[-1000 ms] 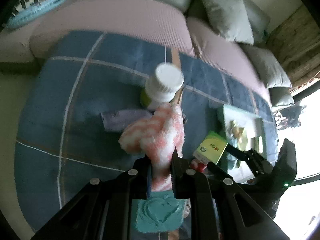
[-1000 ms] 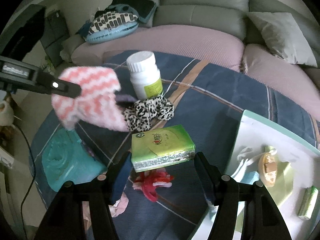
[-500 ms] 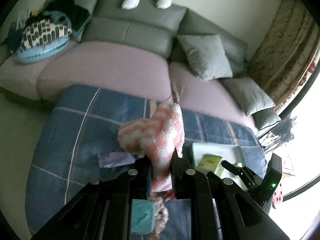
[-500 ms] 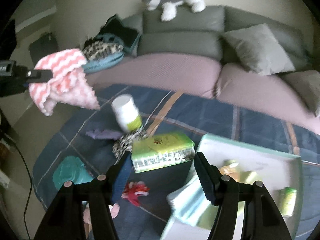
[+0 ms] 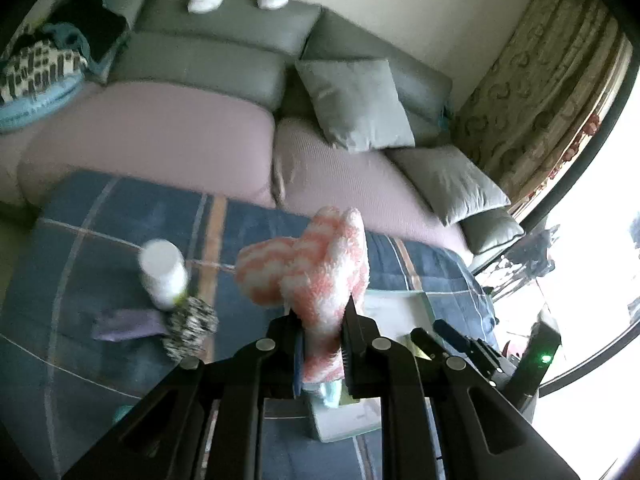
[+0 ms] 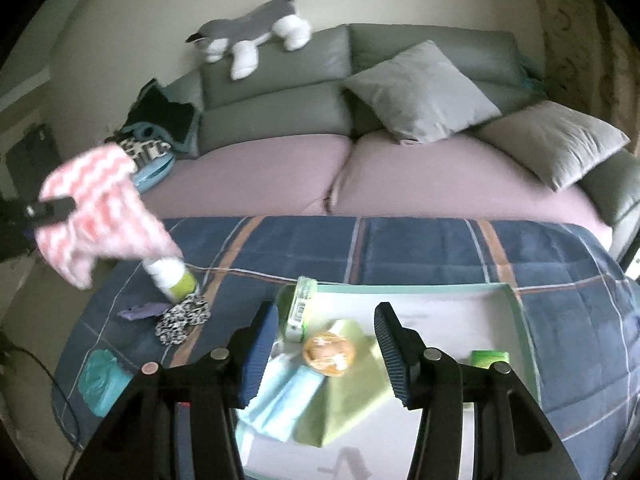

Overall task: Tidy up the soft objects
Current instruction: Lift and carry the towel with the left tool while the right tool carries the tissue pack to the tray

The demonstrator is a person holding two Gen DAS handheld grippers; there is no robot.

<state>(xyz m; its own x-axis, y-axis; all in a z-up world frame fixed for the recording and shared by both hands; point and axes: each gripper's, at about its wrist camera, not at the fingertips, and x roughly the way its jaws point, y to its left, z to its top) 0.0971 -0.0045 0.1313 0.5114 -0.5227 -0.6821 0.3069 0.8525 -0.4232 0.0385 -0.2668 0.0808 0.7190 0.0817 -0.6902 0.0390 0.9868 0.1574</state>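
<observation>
In the left wrist view the left gripper (image 5: 324, 344) is clamped narrow on the lower end of a pink-and-white fuzzy sock (image 5: 312, 272), which bulges free above the fingers, in the air over the blue plaid cover (image 5: 120, 216). Only that end is pinched, so I judge the loose bulk could slip out or drag across the white bottle (image 5: 162, 272) at nine o'clock and tip it onto the spotted scrunchie (image 5: 188, 328) just below it. The tray (image 5: 400, 304) lies at three o'clock, mostly hidden behind sock and fingers, so its free room cannot be read here. The scene is blurred, and window glare washes out the right edge. In the right wrist view the right gripper (image 6: 326, 354) stands partly wide, its jaws just having been closing with nothing pressed between the pads. The green pack (image 6: 300, 308) stands on edge beyond the left fingertip at the tray's (image 6: 508, 292) eleven o'clock corner, and I judge it may topple off the rim, or be nudged by that finger. The sock (image 6: 96, 204) hangs at nine o'clock, smeared, covering the bottle's cap. The tray's near edge is hidden by the fingers. What the round orange thing (image 6: 330, 354) is I cannot tell.
</observation>
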